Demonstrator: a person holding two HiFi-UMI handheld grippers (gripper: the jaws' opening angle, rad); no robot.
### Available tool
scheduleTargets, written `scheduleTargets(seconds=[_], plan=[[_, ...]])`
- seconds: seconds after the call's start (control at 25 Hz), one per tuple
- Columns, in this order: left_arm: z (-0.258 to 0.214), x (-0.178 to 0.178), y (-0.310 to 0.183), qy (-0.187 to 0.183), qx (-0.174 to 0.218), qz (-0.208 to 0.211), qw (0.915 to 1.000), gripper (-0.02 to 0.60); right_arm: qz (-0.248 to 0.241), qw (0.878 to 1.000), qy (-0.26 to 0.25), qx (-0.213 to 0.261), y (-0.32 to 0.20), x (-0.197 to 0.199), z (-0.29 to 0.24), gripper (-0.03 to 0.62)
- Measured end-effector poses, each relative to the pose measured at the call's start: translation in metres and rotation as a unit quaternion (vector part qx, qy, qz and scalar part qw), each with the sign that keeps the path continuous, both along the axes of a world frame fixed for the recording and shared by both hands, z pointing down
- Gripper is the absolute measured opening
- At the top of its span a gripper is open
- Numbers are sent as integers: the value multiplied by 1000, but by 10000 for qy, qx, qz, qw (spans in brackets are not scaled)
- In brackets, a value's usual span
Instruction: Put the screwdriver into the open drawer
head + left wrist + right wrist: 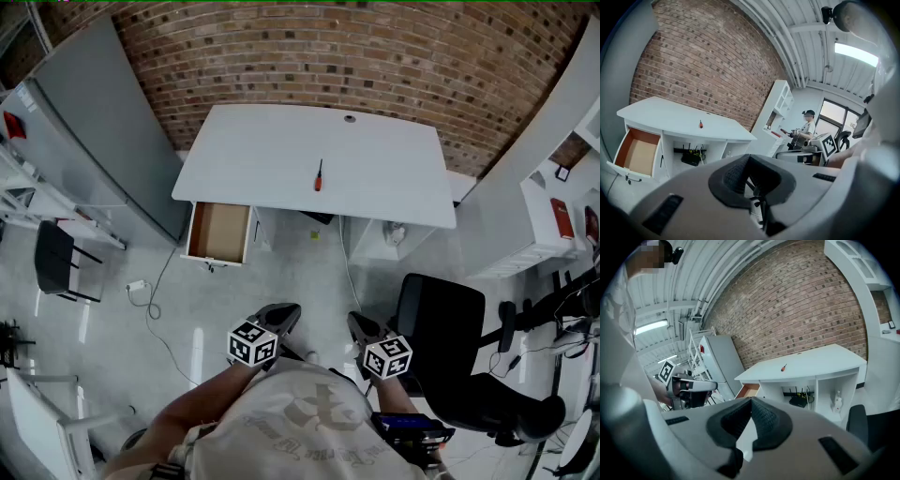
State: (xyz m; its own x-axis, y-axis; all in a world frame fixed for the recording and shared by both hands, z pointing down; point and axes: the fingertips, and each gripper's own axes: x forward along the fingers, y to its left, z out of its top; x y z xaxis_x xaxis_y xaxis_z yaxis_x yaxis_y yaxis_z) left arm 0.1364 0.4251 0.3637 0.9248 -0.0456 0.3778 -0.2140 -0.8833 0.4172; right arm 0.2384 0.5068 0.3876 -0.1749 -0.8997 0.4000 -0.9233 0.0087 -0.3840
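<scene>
Left claw (285, 315) and right claw (360, 326) are closed, empty, well apart from screwdriver (319, 175).

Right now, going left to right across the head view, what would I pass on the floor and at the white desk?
Small black chair → open drawer → screwdriver → black office chair.

Small screwdriver (319, 175) with red handle and dark shaft, lying flat near the middle of the white counter (253, 150), shaft toward the brick wall, handle toward the front edge. Drawer (218, 234) pulled out below the counter's left end, white-fronted, brown interior showing, well apart from the screwdriver.
</scene>
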Motion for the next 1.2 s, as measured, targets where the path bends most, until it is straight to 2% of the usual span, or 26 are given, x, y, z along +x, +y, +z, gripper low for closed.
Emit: scheduleTargets(seconds=[0.44, 0.72, 1.08, 1.2], plan=[[-6, 7, 11, -32, 181, -60, 9998, 20, -129, 9998, -21, 135, 6, 2, -3, 23], [-5, 5, 8, -77, 190, -153, 9997, 20, -115, 9992, 207, -314, 2, 4, 11, 23], [1, -3, 1, -200, 187, -105, 9996, 20, -268, 9995, -156, 99, -14, -14, -2, 23], [3, -6, -5, -231, 127, -132, 9996, 20, -310, 9994, -85, 143, -21, -17, -7, 23]])
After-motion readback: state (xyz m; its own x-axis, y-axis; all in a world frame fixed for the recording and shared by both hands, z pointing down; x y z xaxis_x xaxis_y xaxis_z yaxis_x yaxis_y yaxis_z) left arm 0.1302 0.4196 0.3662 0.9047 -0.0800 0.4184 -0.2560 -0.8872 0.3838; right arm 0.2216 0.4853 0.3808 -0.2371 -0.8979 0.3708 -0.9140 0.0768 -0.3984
